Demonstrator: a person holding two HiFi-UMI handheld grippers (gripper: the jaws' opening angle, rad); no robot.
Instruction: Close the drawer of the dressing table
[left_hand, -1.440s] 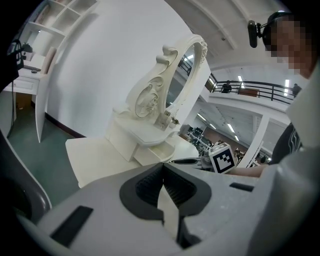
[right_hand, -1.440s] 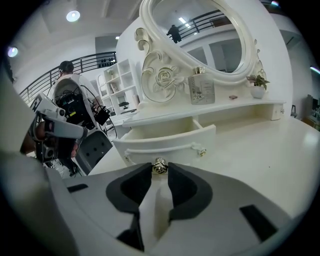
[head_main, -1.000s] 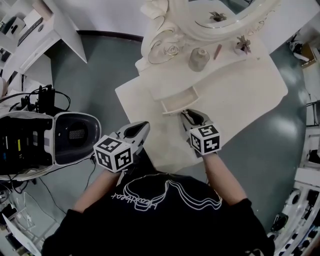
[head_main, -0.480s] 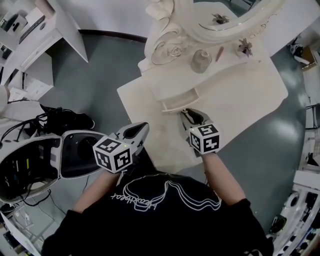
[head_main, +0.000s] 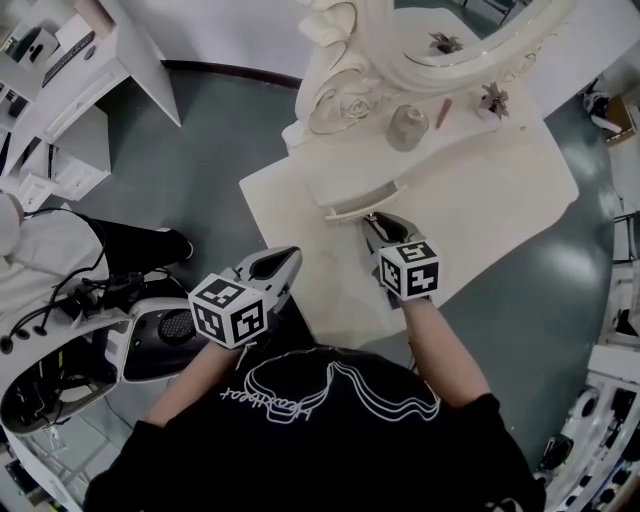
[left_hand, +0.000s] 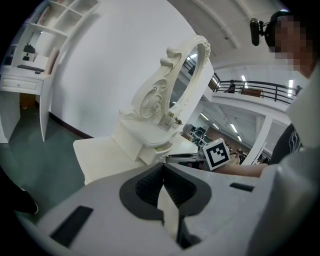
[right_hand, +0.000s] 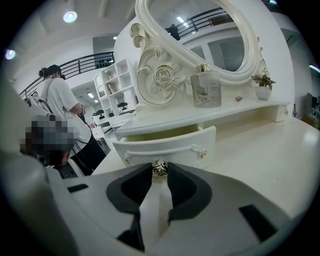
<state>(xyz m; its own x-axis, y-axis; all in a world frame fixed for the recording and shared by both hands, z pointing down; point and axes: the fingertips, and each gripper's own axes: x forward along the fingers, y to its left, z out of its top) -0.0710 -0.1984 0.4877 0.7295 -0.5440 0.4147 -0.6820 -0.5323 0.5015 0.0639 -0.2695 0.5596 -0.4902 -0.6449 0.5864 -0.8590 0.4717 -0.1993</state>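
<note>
Head view: the drawer (head_main: 358, 200) of the dressing table (head_main: 500, 195) sticks out a little, and the right gripper (head_main: 378, 222) touches its front. The shirt's (head_main: 330, 450) white writing is too curly to read.
Left gripper view: the left gripper (left_hand: 163, 167) is squeezed closed, with nothing in it.
Right gripper view: the right gripper (right_hand: 159, 173) pinches the drawer's gold knob (right_hand: 159, 167); the drawer's inside is hidden

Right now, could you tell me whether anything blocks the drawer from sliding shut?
Nothing visible does: the drawer stands part open, and the right gripper is shut on its knob at the front. Its inside is mostly hidden.
</note>
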